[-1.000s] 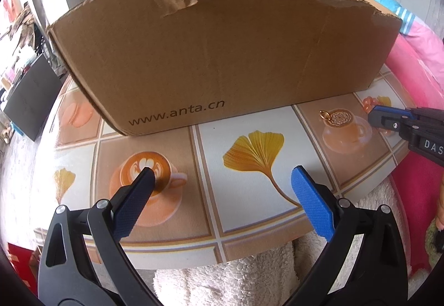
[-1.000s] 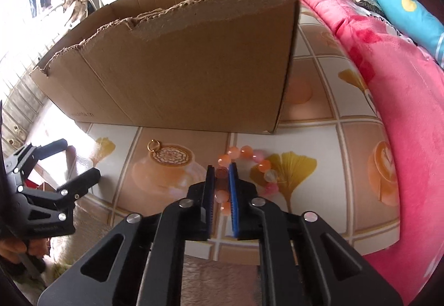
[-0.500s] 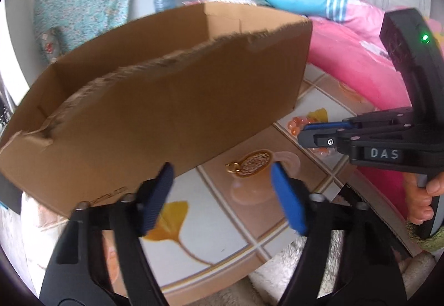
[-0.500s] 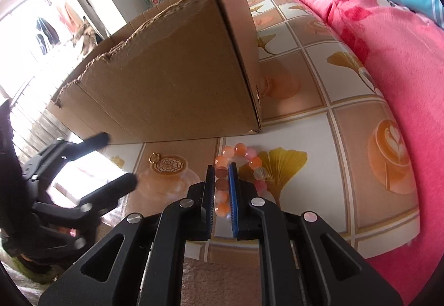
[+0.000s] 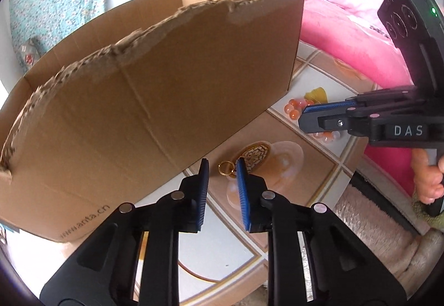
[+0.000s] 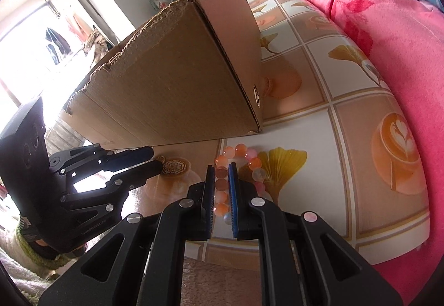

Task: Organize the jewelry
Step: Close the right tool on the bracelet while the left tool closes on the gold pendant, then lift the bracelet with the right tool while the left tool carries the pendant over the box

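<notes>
A gold pendant with a small ring lies on the patterned table, just in front of the cardboard box. My left gripper points down at it. Its jaws are closing with the ring between the fingertips, and a gap still shows. A bracelet of orange and pink beads lies on the table to the pendant's right. My right gripper is shut on several of its beads. The right wrist view also shows the left gripper at the pendant. The left wrist view shows the right gripper over the bracelet.
The tall open cardboard box with a torn top edge fills the table behind both pieces. A pink blanket lies along the table's right side. The table's near edge runs just under both grippers, above a fluffy rug.
My left gripper has swung right from the middle of the table to the pendant, and its jaws have narrowed from wide apart. The right gripper has stayed shut on the bracelet.
</notes>
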Tool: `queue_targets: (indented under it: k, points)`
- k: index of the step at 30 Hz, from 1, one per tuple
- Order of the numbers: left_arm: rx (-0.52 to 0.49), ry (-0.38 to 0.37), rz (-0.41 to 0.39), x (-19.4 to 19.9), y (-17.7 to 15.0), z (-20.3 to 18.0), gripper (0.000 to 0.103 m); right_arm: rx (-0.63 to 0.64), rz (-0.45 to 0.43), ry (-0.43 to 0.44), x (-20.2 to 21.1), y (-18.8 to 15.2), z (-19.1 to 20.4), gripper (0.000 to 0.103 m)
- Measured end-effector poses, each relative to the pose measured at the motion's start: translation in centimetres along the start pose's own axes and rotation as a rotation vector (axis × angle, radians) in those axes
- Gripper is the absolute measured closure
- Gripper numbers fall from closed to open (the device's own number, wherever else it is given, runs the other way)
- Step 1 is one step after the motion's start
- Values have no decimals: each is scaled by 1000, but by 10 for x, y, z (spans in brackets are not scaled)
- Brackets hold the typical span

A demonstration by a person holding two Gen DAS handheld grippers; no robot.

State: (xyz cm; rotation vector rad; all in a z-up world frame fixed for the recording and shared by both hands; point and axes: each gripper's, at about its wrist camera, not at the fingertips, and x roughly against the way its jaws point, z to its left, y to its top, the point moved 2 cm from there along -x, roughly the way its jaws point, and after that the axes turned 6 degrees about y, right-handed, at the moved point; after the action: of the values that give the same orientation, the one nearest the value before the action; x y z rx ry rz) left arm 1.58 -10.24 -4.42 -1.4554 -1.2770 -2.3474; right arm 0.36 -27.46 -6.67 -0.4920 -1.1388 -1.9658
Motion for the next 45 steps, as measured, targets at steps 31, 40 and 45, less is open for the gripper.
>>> queue_targets:
  k: [31,40,45]
  points:
    - [101,-20,-106,62,-1,21,94,183,64,-284,-5,-2,41,93]
    - [205,-33,-235,118,14,58,94,-328,-132,135,59,9,-29,93]
    - [241,-25,-281,136,33,86,94,-404,-250,215,90,19,-46,93]
